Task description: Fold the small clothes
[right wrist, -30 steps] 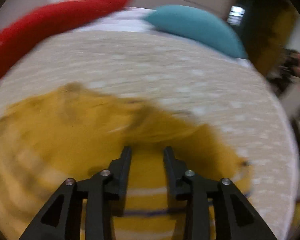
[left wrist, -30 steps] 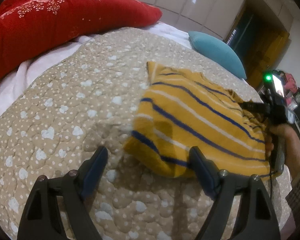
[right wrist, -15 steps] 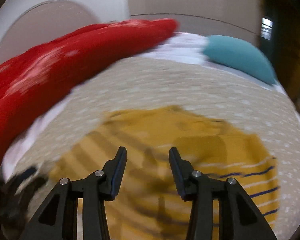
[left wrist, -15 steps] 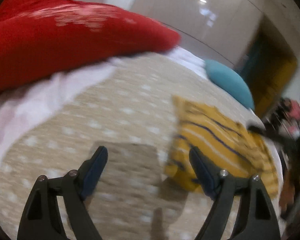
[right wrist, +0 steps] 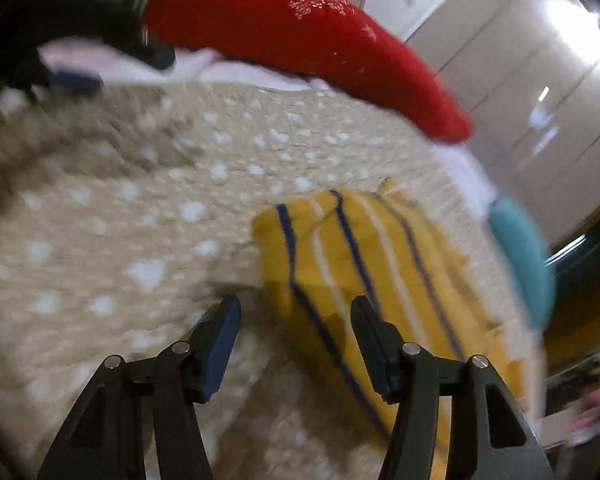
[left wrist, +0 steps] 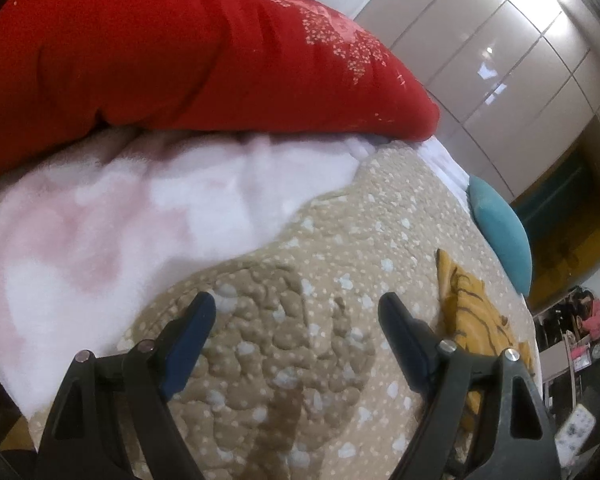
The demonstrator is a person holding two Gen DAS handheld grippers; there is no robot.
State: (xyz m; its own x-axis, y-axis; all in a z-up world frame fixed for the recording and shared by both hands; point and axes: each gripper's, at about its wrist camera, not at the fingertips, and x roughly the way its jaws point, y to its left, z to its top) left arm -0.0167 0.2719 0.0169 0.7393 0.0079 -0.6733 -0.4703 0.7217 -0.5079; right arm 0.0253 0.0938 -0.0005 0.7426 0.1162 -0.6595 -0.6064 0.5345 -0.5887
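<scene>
We are holding the left gripper (left wrist: 296, 312) with jaws wide apart over bare quilt (left wrist: 340, 248), nothing between them; the shirt (left wrist: 472, 312) is lying to its right. Our right gripper (right wrist: 296, 316) is opening, empty, with the shirt (right wrist: 364, 248) lying just ahead and under its right finger.

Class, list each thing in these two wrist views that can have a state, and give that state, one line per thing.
Yellow knit garment with navy and white stripes: folded, lying flat on the beige quilt.
Left gripper: open, nothing between its fingers, over bare quilt.
Right gripper: jaws opening, gripping nothing, garment's edge below them.
Red embroidered pillow: resting on the white fleece blanket.
Teal cushion: lying at the bed's far edge.
</scene>
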